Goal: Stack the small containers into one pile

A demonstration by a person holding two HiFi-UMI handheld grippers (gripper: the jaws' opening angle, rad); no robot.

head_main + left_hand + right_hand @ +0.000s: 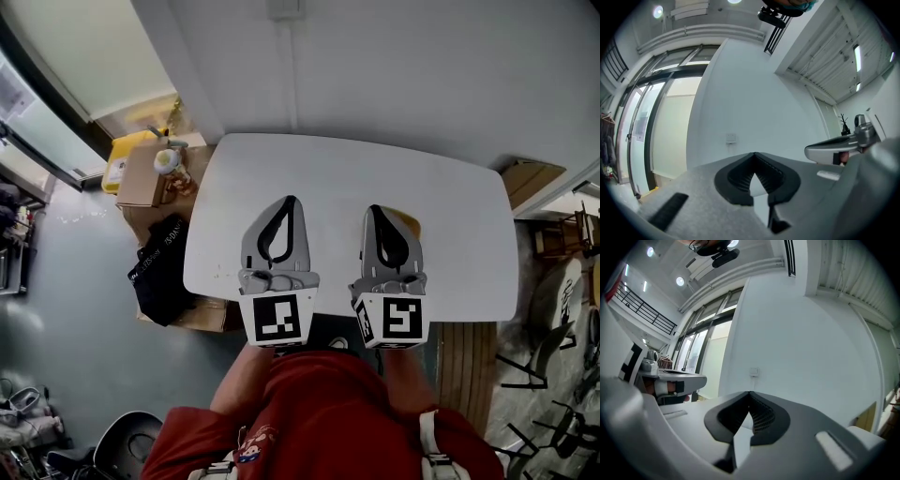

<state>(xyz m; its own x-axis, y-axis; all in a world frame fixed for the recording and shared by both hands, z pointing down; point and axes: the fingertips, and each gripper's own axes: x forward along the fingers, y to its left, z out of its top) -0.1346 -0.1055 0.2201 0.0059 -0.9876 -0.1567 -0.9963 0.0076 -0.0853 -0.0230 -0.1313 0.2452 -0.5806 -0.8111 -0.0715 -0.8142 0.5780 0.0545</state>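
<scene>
Both grippers hover side by side above the near half of a white table (347, 169), pointing away from me. My left gripper (292, 201) is shut, its tips meeting with nothing between them; the left gripper view shows the closed tips (754, 153) against a bare white wall. My right gripper (373, 210) is also shut and empty, as its closed tips (749, 393) confirm. A small orange-yellow thing (410, 223) peeks out just right of the right gripper, mostly hidden by it. No other container shows on the table.
Cardboard boxes (141, 178) with a yellow item and a bottle stand off the table's left side, a black bag (159, 267) below them. A wooden board (530, 178) and chair frames (544, 366) are at the right. A wall with a socket (731, 138) lies ahead.
</scene>
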